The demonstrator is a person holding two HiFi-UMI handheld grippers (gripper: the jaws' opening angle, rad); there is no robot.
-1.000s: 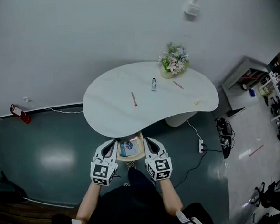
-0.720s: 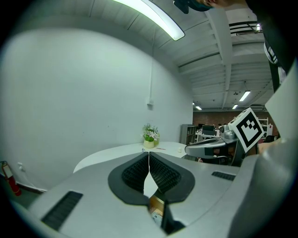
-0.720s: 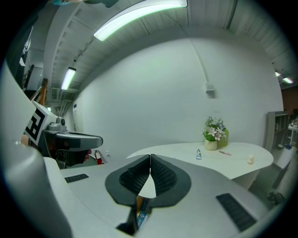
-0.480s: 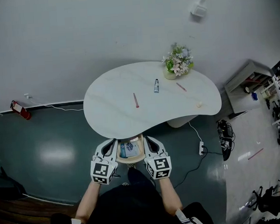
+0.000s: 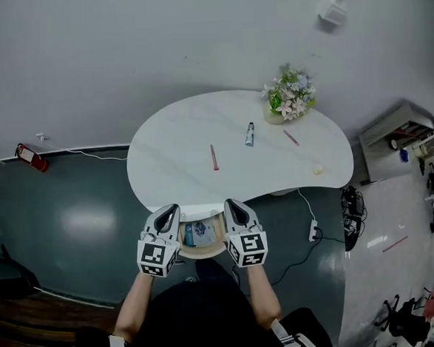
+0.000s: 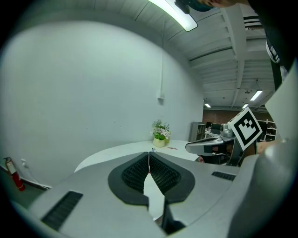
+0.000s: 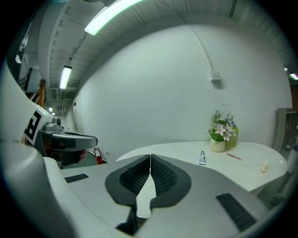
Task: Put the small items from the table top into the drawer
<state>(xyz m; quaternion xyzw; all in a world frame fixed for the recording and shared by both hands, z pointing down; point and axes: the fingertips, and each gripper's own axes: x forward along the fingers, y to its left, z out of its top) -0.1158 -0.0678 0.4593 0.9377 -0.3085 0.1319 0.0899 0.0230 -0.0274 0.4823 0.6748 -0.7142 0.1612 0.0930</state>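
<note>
The white curved table [image 5: 177, 135] carries a red pen [image 5: 213, 157], a small grey tube [image 5: 250, 134], a pink pen [image 5: 291, 137] and a small pale item [image 5: 318, 170]. Under the table's near edge a wooden drawer [image 5: 202, 250] stands open, with a blue and white item [image 5: 200, 232] inside. My left gripper [image 5: 168, 212] is at the drawer's left side and my right gripper [image 5: 232, 206] at its right side. Both are shut with nothing between the pads. The right gripper view shows the tube [image 7: 202, 158], the pink pen [image 7: 234, 156] and the pale item [image 7: 264, 167] ahead on the table.
A pot of flowers [image 5: 291, 99] stands at the table's back right. A red fire extinguisher [image 5: 29, 158] lies by the wall at left. A power strip [image 5: 312, 228] with cables lies on the floor at right, and a grey shelf unit [image 5: 392, 131] stands beyond it.
Both grippers have moved forward along the drawer's sides toward the table edge. They stay shut. The items on the table have not moved.
</note>
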